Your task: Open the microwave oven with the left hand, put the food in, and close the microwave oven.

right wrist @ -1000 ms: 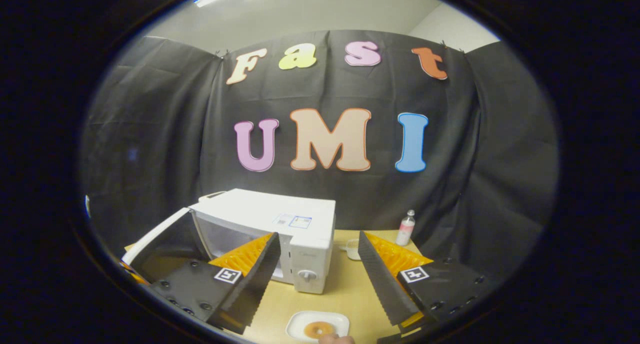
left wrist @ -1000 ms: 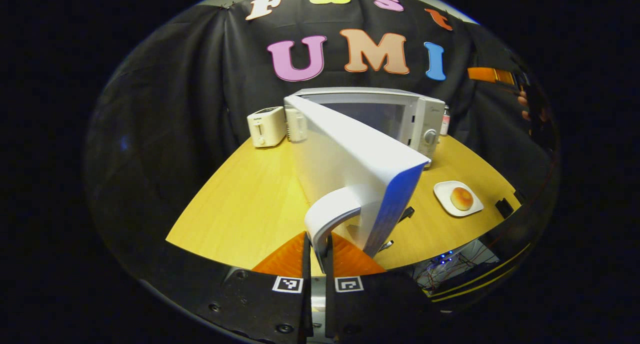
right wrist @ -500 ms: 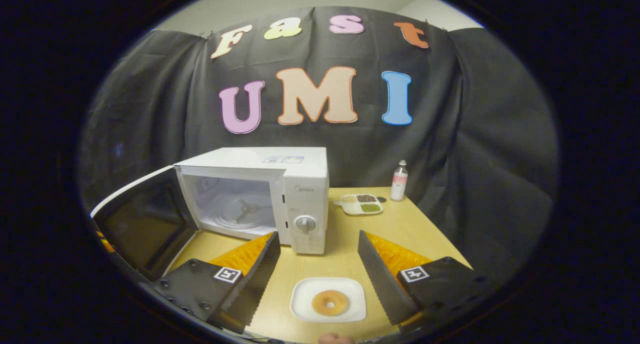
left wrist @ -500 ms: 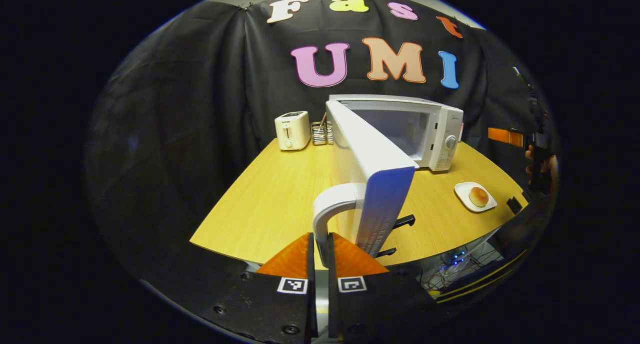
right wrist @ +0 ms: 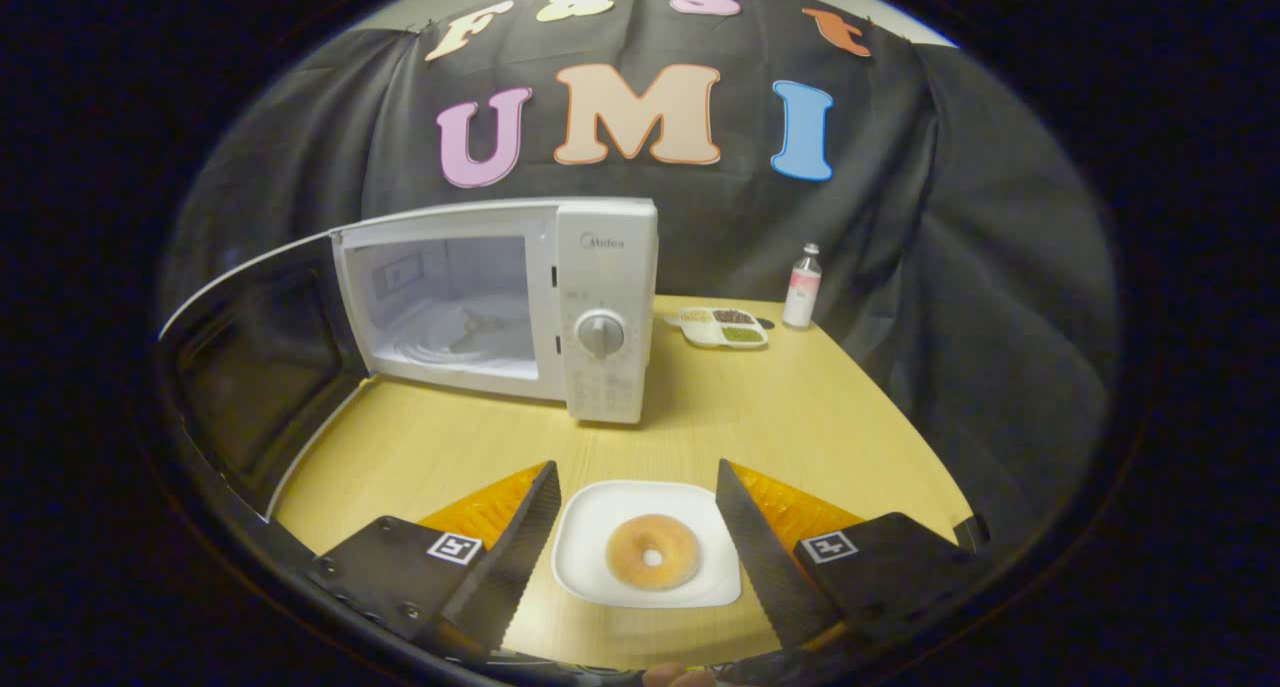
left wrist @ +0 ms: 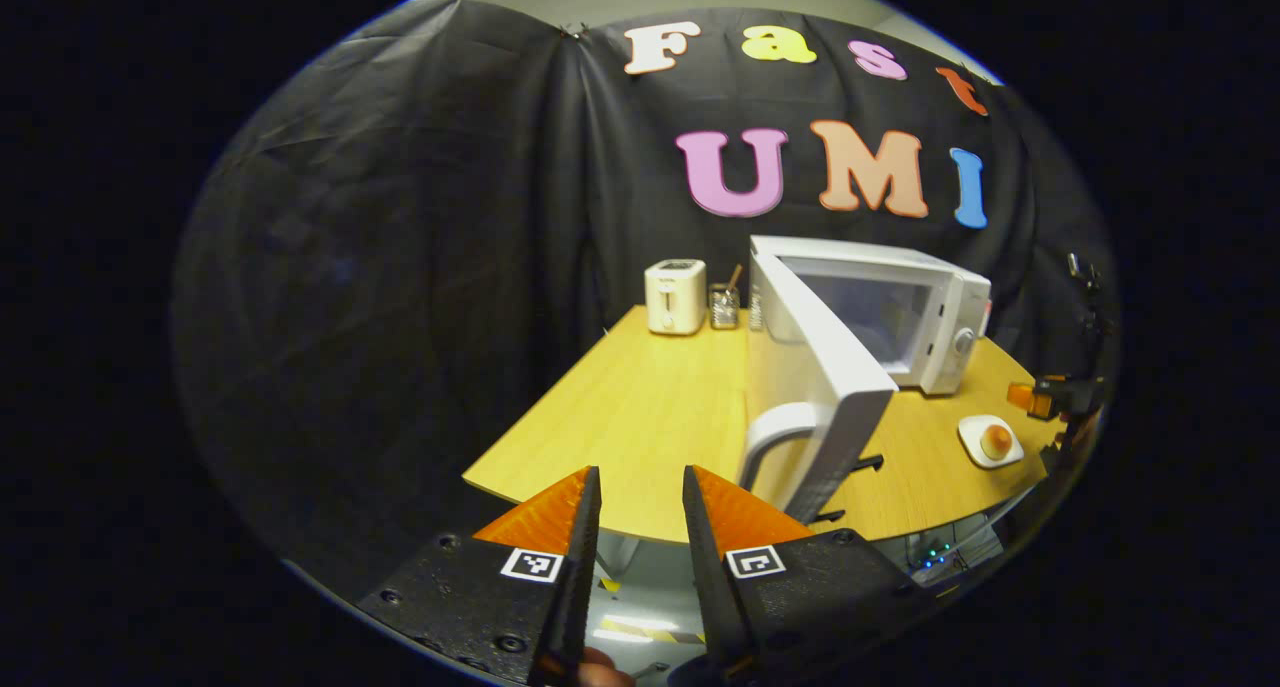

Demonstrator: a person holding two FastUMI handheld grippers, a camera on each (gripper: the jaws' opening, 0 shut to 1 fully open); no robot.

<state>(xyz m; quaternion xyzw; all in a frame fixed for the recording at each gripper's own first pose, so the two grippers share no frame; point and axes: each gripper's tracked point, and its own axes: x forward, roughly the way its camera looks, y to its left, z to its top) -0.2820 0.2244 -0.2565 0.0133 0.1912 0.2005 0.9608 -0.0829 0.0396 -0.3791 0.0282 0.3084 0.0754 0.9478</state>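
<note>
On the counter (left wrist: 620,417), left of the microwave (right wrist: 600,297), stand a toaster (left wrist: 675,296) and a small holder (left wrist: 723,305), both apart from the job in hand. The microwave door (left wrist: 815,397) is swung wide, its handle (left wrist: 775,437) facing the left claw (left wrist: 640,527), which hangs released just off the counter's near edge with fingers parted and nothing between them, clear of the handle; the opening step looks done. Inside, the bare turntable (right wrist: 450,332) is exposed and ready to receive food. In front of the microwave's dial panel sits a white plate (right wrist: 600,567) carrying the doughnut (right wrist: 652,552), the food to go in, not yet lifted. The right claw (right wrist: 638,537) is spread wide with a finger on either side of the plate, apparently lined up to take it by the rim rather than crush the doughnut; whether the fingers touch the plate cannot be told. Right of the microwave, a divided snack tray (right wrist: 725,327) and a bottle (right wrist: 802,287) sit toward the back of the counter, out of the path from plate to cavity.
</note>
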